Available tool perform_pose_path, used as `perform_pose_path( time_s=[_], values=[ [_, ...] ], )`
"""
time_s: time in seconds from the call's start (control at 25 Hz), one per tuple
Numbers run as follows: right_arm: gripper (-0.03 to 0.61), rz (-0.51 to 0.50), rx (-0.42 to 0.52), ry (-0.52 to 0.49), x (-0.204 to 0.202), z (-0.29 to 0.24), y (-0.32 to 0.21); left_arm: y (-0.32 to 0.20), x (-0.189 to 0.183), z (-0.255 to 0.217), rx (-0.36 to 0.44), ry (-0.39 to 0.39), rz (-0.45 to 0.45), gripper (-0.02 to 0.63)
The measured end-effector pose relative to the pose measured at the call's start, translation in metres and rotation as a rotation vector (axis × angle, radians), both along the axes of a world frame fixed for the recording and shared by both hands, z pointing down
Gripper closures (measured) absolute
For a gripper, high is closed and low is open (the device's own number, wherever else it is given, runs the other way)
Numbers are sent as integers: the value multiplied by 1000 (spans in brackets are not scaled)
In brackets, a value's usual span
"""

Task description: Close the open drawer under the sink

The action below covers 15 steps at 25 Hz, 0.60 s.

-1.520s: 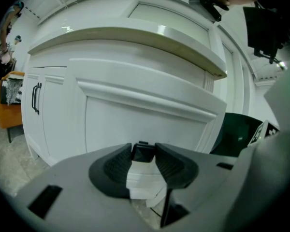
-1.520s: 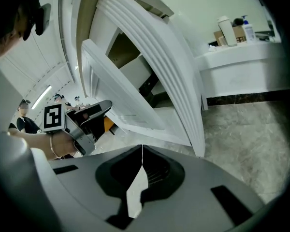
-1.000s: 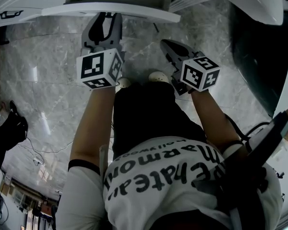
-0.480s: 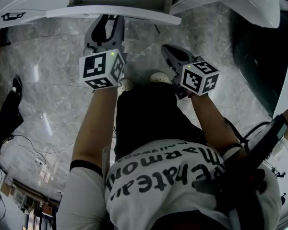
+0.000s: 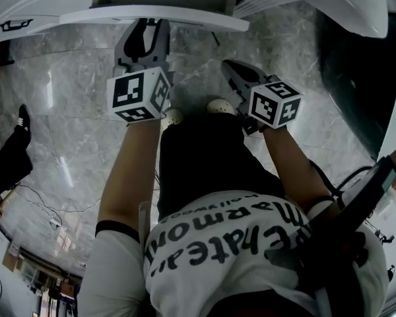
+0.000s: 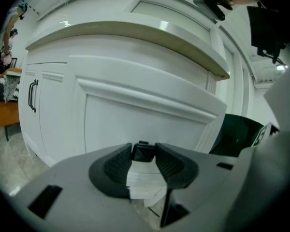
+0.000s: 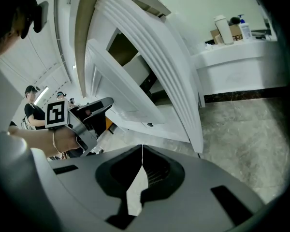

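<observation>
The open drawer's white front (image 5: 152,15) juts out from the vanity at the top of the head view. It fills the left gripper view as a panelled face (image 6: 145,110) and shows pulled out in the right gripper view (image 7: 130,98). My left gripper (image 5: 145,28) points straight at that front, tips close to its edge, jaws a little apart. A small black piece (image 6: 143,152) sits between the tips; contact is unclear. My right gripper (image 5: 234,68) hovers lower and to the right over the floor, shut and empty (image 7: 141,151).
A white cabinet door with a black handle (image 6: 33,95) stands left of the drawer. Grey marble floor (image 5: 72,124) lies below. A dark bin (image 5: 353,78) is at the right. A bystander's leg and shoe (image 5: 13,150) are at the left edge. Bottles (image 7: 229,28) stand on a far counter.
Both grippers hold almost the same place. The bystander's leg at the left edge has shifted.
</observation>
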State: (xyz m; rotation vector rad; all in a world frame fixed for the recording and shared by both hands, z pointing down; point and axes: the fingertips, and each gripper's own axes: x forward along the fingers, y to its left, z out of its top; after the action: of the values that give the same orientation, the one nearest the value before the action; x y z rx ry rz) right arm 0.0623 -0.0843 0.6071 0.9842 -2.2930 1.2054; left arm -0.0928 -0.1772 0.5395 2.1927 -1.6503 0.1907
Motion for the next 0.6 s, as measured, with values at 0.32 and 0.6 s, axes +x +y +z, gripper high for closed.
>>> perform_pose_path(
  time_s=[0.32,0.6],
  values=[
    [566,-6,-11,-4,1,4,2,-8,-1,0,-10,0,-2,463],
    [566,10,-31,-12,6,5,4,-10,-1,0,-22,-9,2,463]
  ],
)
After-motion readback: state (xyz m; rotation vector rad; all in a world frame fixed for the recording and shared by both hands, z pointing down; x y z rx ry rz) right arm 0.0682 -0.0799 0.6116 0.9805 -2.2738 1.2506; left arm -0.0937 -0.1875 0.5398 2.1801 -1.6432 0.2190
